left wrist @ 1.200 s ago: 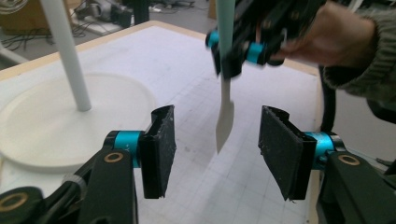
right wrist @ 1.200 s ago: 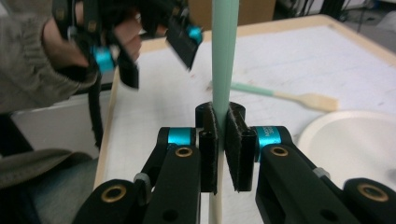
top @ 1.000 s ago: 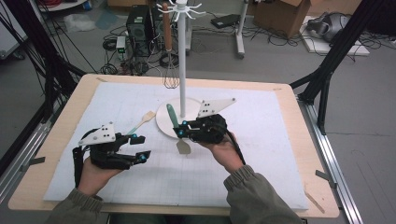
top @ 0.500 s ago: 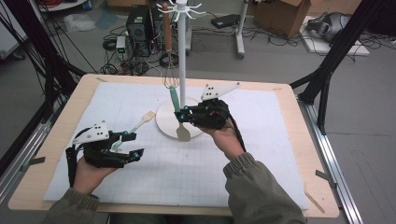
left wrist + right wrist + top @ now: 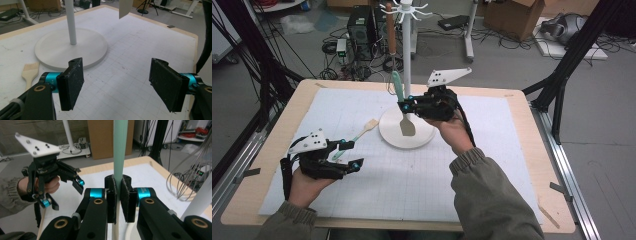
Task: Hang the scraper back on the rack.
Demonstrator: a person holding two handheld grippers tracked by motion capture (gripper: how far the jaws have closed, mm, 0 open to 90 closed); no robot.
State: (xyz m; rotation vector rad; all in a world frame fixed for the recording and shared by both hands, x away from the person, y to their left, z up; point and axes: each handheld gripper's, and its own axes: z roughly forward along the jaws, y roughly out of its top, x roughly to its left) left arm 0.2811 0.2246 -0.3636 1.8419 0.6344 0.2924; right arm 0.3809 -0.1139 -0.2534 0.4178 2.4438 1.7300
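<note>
Change, R side: vs a sec ago we'd lifted the spatula [image 5: 402, 107] off the mat; right gripper [image 5: 408, 106] was higher, close by the pole of the rack [image 5: 406, 60].
R jaws: pressed tight on the mint-green handle [image 5: 119, 152], pinching it upright, blade end hanging down over the round base [image 5: 388, 131].
Change, L side: left gripper [image 5: 351, 154] had just been opening; jaws spread wide, nothing betw. them, pads [image 5: 71, 82] bare over the mat.
L pos: near-left of the table, hand resting low, well apart from the rack.
Brush: pastry brush [image 5: 362, 131] lay on the mat just left of the base, let go, beside the L jaws.
Meaning: we judged the spatula was en route up to a hook at the rack top [image 5: 404, 9]; brush likely next, not yet picked.
Whisk: a wire whisk [image 5: 186, 180] hung by the pole already.
Surface: white grid mat [image 5: 492, 165] on a pale wood table [image 5: 557, 200], a few marks.
Room: grey floor, cables, PC tower [image 5: 361, 27], cardboard boxes [image 5: 512, 17], black frame legs far left & right.
</note>
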